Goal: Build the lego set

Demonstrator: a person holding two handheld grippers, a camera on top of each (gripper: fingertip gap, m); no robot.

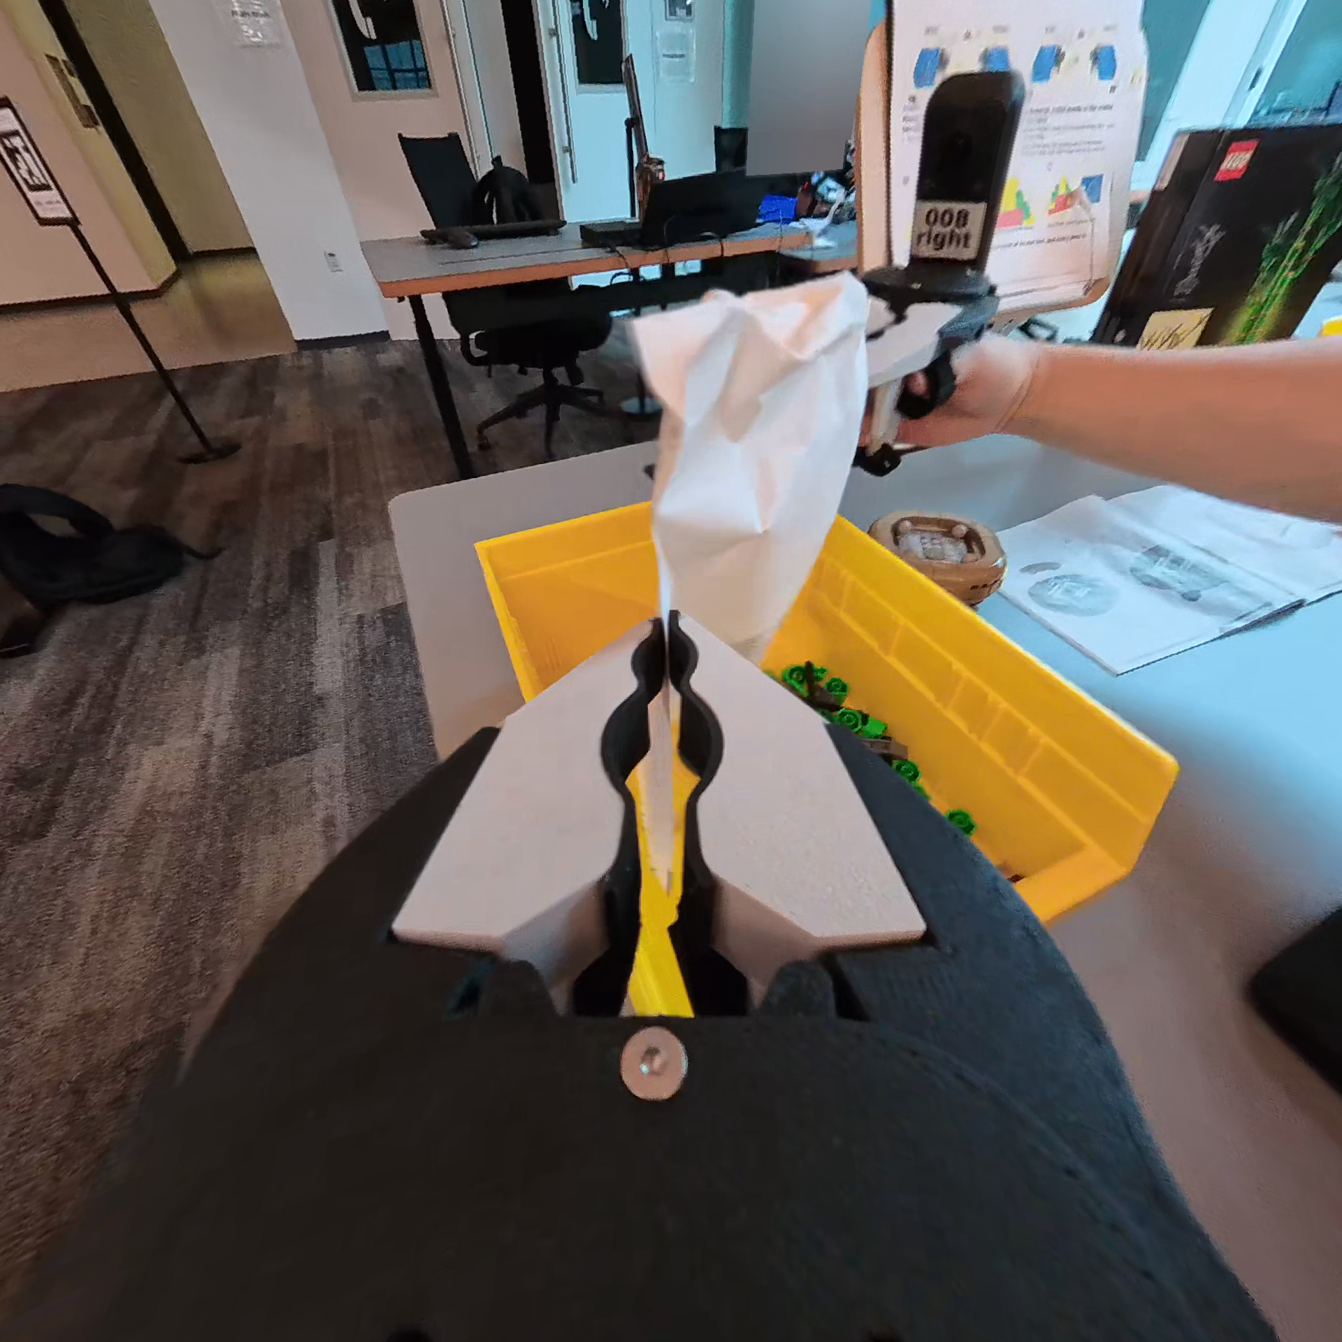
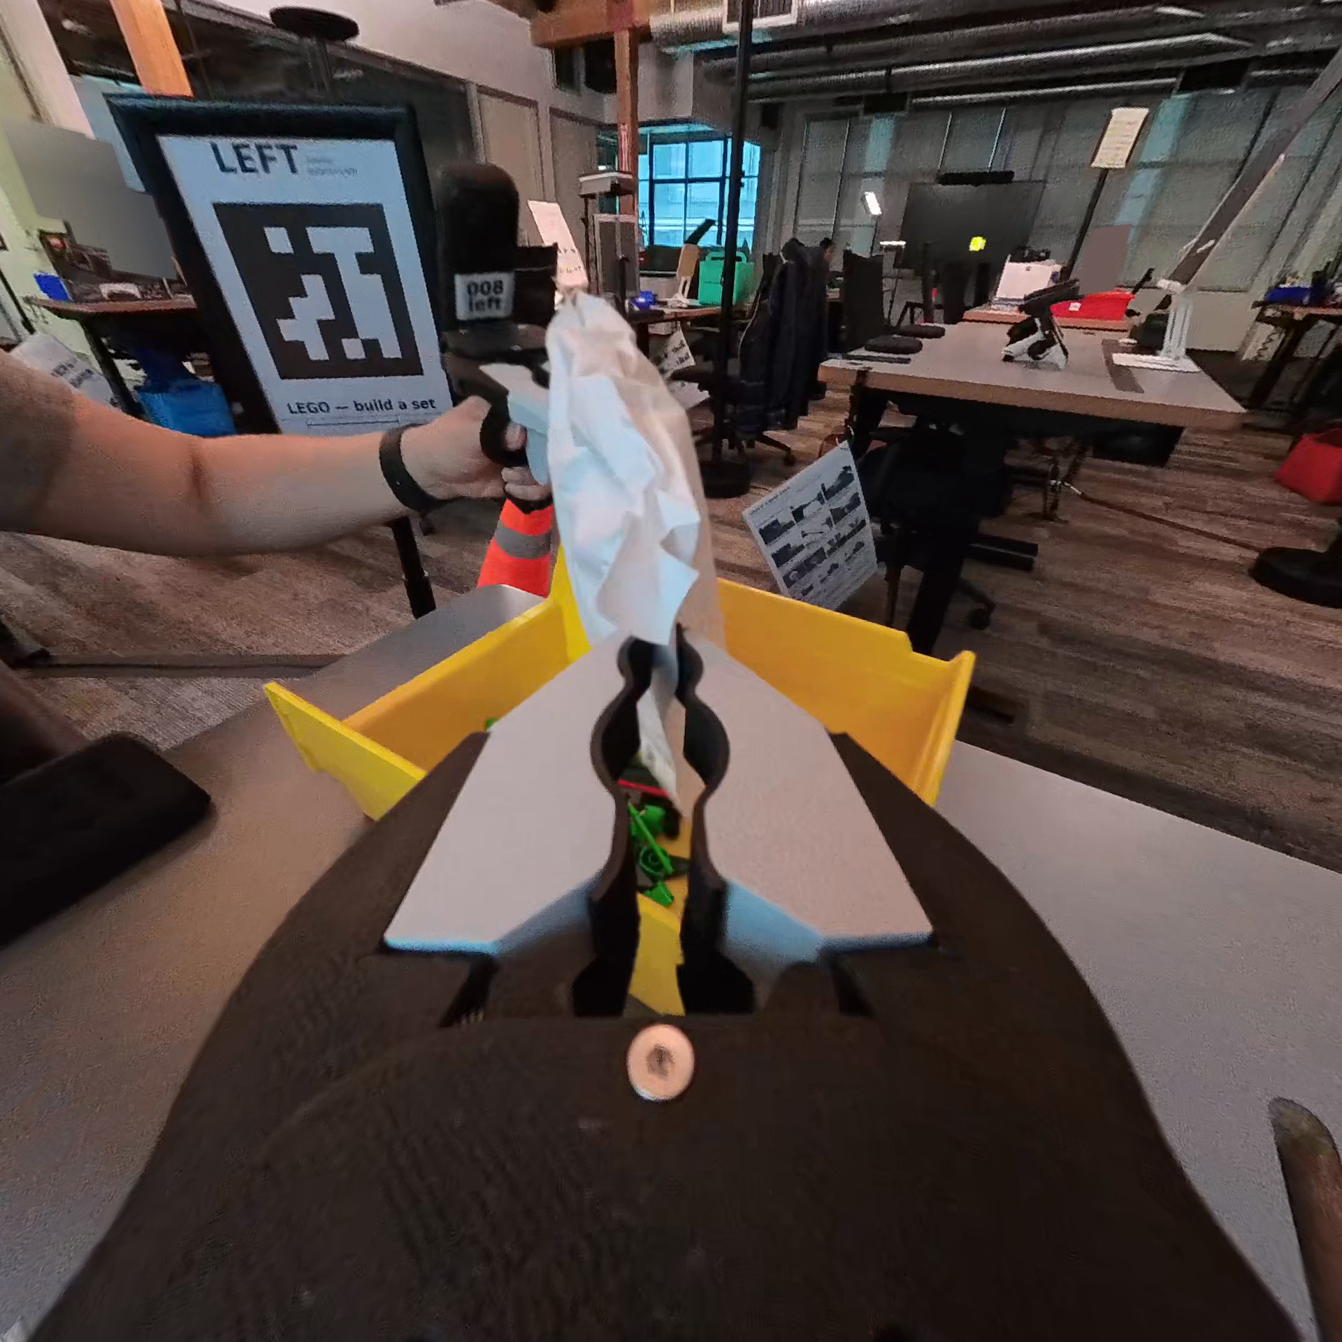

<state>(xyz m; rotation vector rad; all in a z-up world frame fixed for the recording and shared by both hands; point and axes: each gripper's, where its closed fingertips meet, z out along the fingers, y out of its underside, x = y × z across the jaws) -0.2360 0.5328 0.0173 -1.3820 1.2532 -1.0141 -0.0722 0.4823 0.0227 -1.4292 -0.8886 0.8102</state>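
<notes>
Both my tongs pinch one crumpled white paper bag (image 1: 748, 465) over the yellow bin (image 1: 966, 697): left gripper (image 1: 667, 624) and right gripper (image 2: 664, 639) clamped on opposite edges. It looks feather-light, limp and tearable; edges give the best purchase.

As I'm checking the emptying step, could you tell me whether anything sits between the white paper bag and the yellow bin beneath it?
Nothing visible does. The white paper bag, pinched by both the left gripper and the right gripper, hangs directly over the open yellow bin, where green pieces already lie.
</notes>
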